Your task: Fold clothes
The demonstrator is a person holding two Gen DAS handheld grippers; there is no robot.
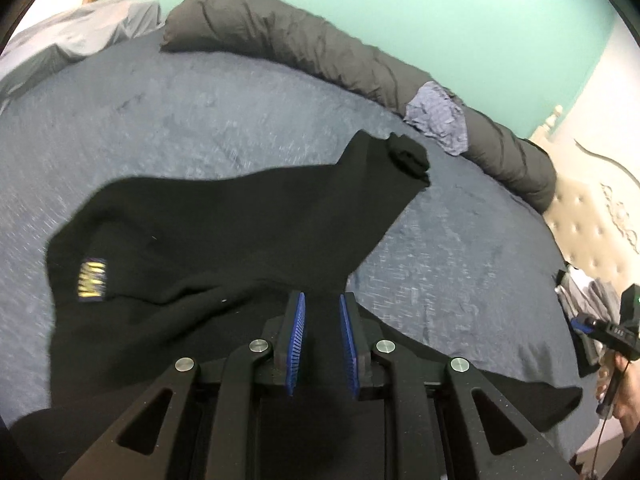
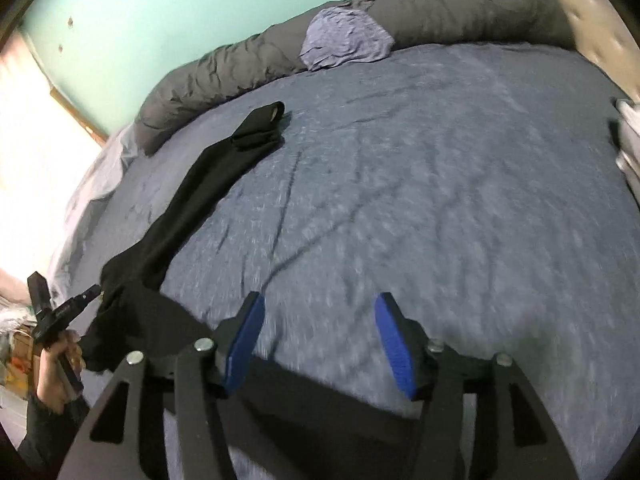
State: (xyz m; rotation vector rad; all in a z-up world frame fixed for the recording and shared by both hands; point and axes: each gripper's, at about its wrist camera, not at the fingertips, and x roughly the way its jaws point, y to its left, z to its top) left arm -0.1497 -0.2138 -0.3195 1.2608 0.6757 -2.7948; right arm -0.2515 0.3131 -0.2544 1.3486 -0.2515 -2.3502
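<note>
A black long-sleeved garment (image 1: 200,232) lies spread on the blue-grey bed sheet (image 1: 200,120), with a yellow and blue label (image 1: 93,280) near its left side. One sleeve runs up and to the right to its cuff (image 1: 408,158). My left gripper (image 1: 322,300) is shut on a pinch of the black cloth, which fills the narrow gap between its blue pads. In the right wrist view the same garment (image 2: 192,200) rises toward the left gripper (image 2: 90,292), held by a hand. My right gripper (image 2: 318,304) stands open over the bare sheet (image 2: 440,180), nothing between its pads.
A rolled dark grey duvet (image 1: 320,44) (image 2: 460,12) lines the far edge of the bed against a teal wall. A crumpled blue-grey cloth (image 1: 438,120) (image 2: 344,42) rests against it. A tufted cream headboard (image 1: 592,216) stands at the right.
</note>
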